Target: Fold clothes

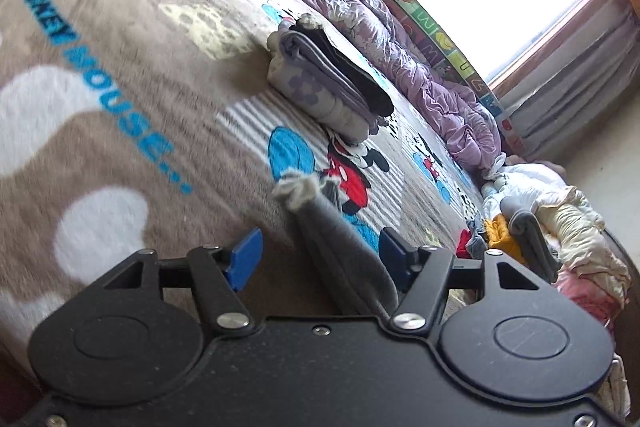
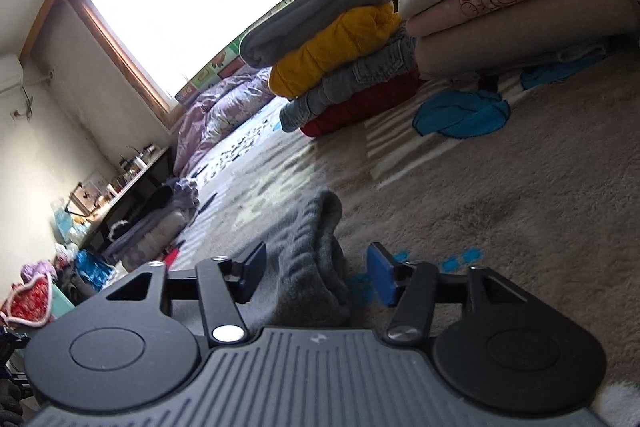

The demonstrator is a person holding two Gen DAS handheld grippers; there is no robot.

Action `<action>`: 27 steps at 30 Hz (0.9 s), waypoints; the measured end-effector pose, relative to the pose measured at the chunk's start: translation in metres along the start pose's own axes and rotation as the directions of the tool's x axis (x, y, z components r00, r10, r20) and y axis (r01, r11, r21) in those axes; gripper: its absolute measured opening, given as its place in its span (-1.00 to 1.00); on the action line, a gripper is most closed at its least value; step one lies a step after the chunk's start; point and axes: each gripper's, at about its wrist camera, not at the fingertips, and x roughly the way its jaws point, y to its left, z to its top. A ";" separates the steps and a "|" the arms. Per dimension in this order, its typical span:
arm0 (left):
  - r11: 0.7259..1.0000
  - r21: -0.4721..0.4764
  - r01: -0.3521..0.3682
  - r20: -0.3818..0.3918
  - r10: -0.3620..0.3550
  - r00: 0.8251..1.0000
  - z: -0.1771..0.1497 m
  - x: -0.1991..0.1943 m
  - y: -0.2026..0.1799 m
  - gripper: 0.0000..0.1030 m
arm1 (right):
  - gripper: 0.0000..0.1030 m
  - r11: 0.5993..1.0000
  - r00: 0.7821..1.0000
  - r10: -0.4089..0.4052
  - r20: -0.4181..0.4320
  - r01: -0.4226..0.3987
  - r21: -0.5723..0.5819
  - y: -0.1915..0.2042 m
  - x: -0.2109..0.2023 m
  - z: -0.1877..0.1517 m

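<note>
Left wrist view: the left gripper (image 1: 320,255) hangs with fingers spread, and the grey garment (image 1: 340,251) lies between them on the Mickey blanket (image 1: 100,99), soft, light, floppy. Its frayed pale end looks grabbable.

Right wrist view: the right gripper (image 2: 316,275) is spread too, straddling a thick grey fold; folded stacks (image 2: 344,67) crowd far right, open room left.

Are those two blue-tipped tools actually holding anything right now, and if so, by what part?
Neither holds anything. Both the left tool and the right tool stand open, and the grey garment lies loose between their fingers on the Mickey Mouse blanket.
</note>
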 end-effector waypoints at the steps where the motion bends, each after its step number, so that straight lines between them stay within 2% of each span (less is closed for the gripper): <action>1: 1.000 0.008 -0.003 -0.005 0.003 1.000 0.004 0.003 -0.001 0.26 | 0.20 1.000 1.000 0.005 0.002 -0.005 0.001 0.000 0.000 0.002; 6: 0.999 0.039 -0.034 -0.057 0.036 0.998 0.015 0.038 -0.007 0.26 | 0.24 0.999 0.999 0.041 0.001 -0.041 0.006 -0.001 0.011 0.009; 11: 0.999 0.049 0.013 -0.104 -0.008 0.995 0.011 0.067 -0.007 0.25 | 0.25 0.999 0.998 0.054 -0.023 -0.054 -0.006 0.001 0.027 0.009; 13: 0.998 0.062 0.023 -0.111 -0.016 0.994 0.005 0.074 -0.006 -0.27 | 0.26 0.998 0.997 0.062 -0.041 -0.062 -0.004 0.000 0.035 0.008; 14: 0.996 0.083 0.040 -0.103 -0.031 0.994 0.005 0.075 -0.009 -0.61 | 0.26 0.998 0.996 0.069 -0.047 -0.070 -0.004 0.000 0.038 0.008; 15: 0.992 0.112 0.063 -0.092 -0.053 0.994 0.005 0.075 -0.014 -0.65 | 0.19 0.997 0.996 0.075 -0.047 -0.076 -0.005 0.000 0.040 0.009; 17: 0.979 0.170 0.108 -0.070 -0.097 0.993 0.006 0.076 -0.023 -0.81 | 0.00 0.997 0.996 0.080 -0.048 -0.080 -0.007 -0.001 0.044 0.008; 18: 0.971 0.200 0.130 -0.060 -0.120 0.991 0.007 0.076 -0.028 -0.83 | -0.15 0.997 0.996 0.078 -0.053 -0.078 0.000 -0.002 0.046 0.007; 22: 0.925 0.317 0.210 -0.027 -0.213 0.977 0.009 0.076 -0.047 -0.84 | -0.40 0.998 0.996 0.063 -0.059 -0.062 0.024 -0.007 0.048 0.002; 25: 0.883 0.377 0.279 -0.023 -0.292 0.956 0.013 0.081 -0.062 -0.84 | -0.44 0.998 0.997 0.053 -0.052 -0.051 0.034 -0.008 0.045 -0.002; 27: 0.879 0.376 0.294 -0.030 -0.306 0.952 0.016 0.092 -0.065 -0.84 | -0.46 0.999 0.998 0.044 -0.042 -0.043 0.034 -0.007 0.040 -0.005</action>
